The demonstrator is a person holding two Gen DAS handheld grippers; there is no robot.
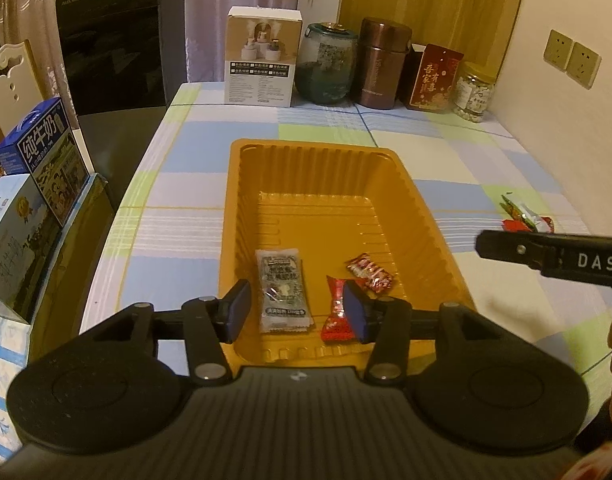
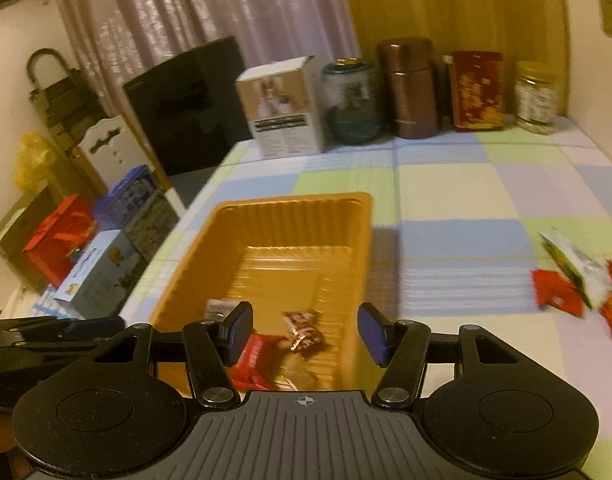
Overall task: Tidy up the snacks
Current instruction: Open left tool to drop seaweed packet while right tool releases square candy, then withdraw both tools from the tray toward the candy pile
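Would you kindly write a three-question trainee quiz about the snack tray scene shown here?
1. True or false: the orange tray has no snacks in it.
2. Which pack in the tray lies farthest left in the left wrist view? A) grey pack B) red pack C) dark red candy
3. Where do the loose snacks still outside the tray lie?

Key
1. False: three packs lie in it.
2. A.
3. On the checked tablecloth, to the right of the tray.
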